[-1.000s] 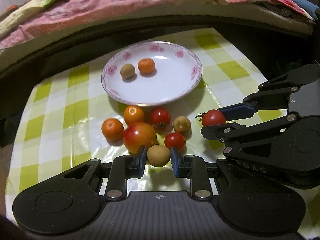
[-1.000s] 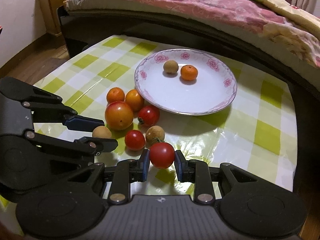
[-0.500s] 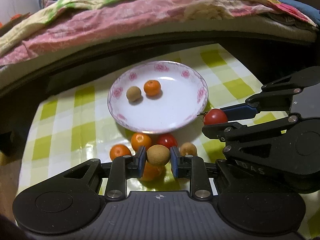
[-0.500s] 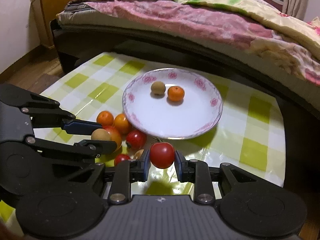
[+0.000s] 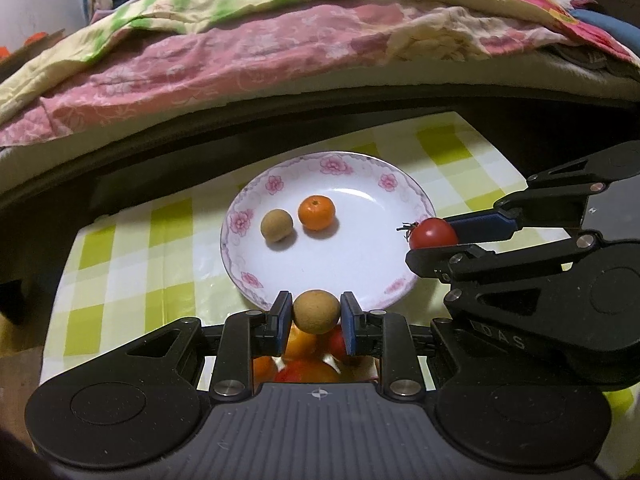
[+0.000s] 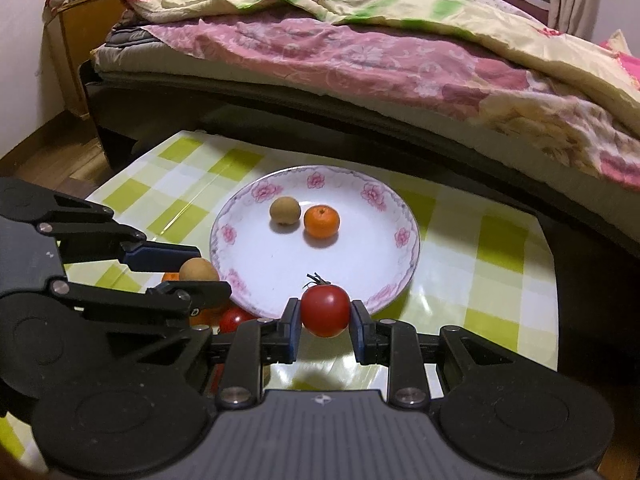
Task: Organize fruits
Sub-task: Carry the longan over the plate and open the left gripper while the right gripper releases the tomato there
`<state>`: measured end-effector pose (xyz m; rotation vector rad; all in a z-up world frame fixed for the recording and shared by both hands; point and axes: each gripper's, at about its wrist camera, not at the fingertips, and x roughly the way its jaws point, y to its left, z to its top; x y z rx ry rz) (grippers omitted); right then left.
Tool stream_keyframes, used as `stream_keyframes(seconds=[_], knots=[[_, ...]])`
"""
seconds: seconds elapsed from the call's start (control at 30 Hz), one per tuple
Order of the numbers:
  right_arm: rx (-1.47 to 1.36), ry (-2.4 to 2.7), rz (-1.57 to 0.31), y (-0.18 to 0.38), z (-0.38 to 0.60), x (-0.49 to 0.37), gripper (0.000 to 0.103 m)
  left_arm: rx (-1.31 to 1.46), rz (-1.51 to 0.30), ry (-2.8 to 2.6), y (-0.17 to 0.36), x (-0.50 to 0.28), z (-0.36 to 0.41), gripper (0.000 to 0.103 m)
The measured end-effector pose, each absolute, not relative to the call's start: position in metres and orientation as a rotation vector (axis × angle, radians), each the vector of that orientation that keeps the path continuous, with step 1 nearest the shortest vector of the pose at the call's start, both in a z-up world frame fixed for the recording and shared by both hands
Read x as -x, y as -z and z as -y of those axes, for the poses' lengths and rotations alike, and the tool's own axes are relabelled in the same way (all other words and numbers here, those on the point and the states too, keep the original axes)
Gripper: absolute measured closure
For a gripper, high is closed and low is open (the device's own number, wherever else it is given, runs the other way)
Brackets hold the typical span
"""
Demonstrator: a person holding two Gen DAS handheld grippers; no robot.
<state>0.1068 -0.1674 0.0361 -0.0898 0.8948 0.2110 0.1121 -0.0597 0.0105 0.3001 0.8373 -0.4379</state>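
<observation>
The left claw [image 5: 316,314] is clamped on a small brown fruit [image 5: 316,311]. The right claw [image 6: 325,316] is clamped on a red tomato [image 6: 325,310] with a little green stem on top. Each round fruit sits right between the blue pads, up off the table.

Just past both claws is the white plate [image 6: 404,264] with pink flowers on its rim. The brown fruit hangs over the near edge of the plate, and the tomato hangs just over the edge too. Farther in on the plate sit another brown fruit [image 6: 285,210] and a small orange [image 6: 321,221], side by side, maybe touching.

What could go wrong? Round fruit is slippery, so it could pop out of the pads and roll off if the claw opens too high up. The tomato is soft, and a hard squeeze could squash it. The two claws are close side by side, so they could bump each other on the way to the plate. A dropped fruit could also knock the two fruits on the plate and make them roll.

Under the left claw, more fruit [image 5: 304,368] waits on the table, red and orange, mostly hidden.

The table [image 6: 496,240] has a shiny cloth with green and white squares. Behind the table is a bed [image 6: 360,52] with a pink flowery blanket and a yellow and green one on top. Far off to the left is a wooden cabinet [image 6: 68,40] by a white wall.
</observation>
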Motion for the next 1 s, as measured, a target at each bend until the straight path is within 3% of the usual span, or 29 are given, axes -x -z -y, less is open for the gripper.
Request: stream_keyframes(seconds=[0.8, 1.0], knots=[[0.08, -0.235, -0.917, -0.01, 0.172, -0.155, 0.072, -0.273, -0.882, 0.397, 0.011, -0.147, 0.06, 0.07], [0.079, -0.232, -0.911, -0.009, 0.172, -0.155, 0.072, -0.264, -0.873, 0.386, 0.009, -0.148, 0.059, 0.063]])
